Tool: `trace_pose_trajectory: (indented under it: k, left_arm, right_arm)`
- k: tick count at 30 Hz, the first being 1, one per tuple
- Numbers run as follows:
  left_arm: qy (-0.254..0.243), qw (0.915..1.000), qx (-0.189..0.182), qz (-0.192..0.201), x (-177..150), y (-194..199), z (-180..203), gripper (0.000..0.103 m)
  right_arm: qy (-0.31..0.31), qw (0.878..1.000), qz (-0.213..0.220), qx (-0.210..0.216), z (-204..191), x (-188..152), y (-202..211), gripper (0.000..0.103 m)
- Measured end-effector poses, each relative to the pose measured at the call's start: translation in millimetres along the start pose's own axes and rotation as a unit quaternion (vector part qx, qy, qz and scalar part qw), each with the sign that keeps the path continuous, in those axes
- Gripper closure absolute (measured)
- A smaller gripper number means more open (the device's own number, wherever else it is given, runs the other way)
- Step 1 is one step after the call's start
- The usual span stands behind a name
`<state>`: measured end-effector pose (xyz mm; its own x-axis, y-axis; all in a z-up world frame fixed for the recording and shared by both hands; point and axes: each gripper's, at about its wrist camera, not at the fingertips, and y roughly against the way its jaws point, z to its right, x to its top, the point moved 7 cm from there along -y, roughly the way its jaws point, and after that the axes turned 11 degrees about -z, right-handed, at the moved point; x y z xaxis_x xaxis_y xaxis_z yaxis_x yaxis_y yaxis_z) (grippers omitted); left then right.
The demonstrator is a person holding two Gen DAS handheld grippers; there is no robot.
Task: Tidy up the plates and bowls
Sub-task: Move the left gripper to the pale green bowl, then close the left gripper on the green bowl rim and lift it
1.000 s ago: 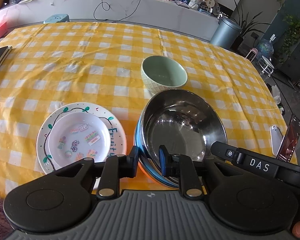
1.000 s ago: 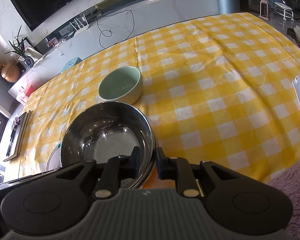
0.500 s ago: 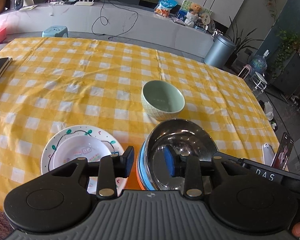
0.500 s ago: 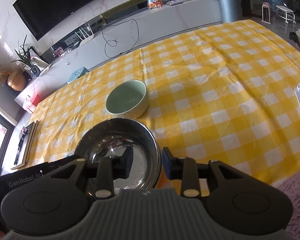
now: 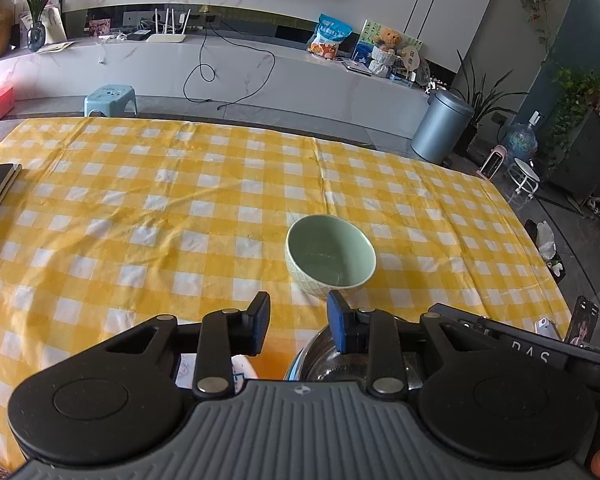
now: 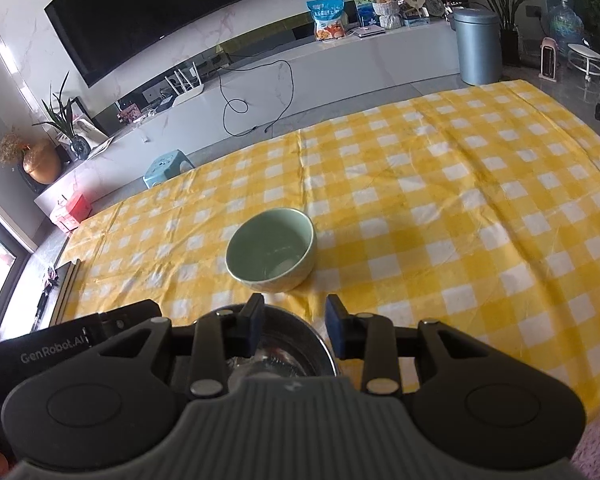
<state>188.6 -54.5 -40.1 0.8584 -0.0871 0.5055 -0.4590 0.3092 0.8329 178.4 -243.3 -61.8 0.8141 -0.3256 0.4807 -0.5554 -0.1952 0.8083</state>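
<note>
Both hand-held grippers (image 5: 299,322) (image 6: 295,322) have released the steel bowl (image 6: 284,354).

Only two pieces of lettering can be read. In the right wrist view, the black body of the left hand-held gripper (image 6: 72,346), lying to the left of the right hand-held gripper (image 6: 294,322), carries "GenRobot.AI" in pale letters along its side. In the left wrist view, the black body of the right hand-held gripper (image 5: 528,350), to the right of the left hand-held gripper (image 5: 298,322), carries pale letters that read "DAS", seen here upside down. The blue snack bag (image 6: 327,20) on the far shelf, beyond the bench, has print on its front, too small to read.
</note>
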Motion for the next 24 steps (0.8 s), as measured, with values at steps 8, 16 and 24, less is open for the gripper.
trace_pose_trajectory:
  k: [8,16,24]
  left_arm:
    - [-0.015,0.9999,0.005,-0.007,21,-18,4,0.068]
    - [-0.018,0.9993,0.001,-0.033,38,-48,1,0.068]
    - [-0.013,0.9983,-0.009,-0.056,46,-82,-1,0.067]
  right_arm:
    - [0.017,1.000,-0.005,-0.009,-6,30,-24,0.062]
    - [0.024,0.999,-0.042,-0.005,-10,54,-60,0.062]
    - [-0.001,0.998,-0.062,-0.003,2,57,-90,0.065]
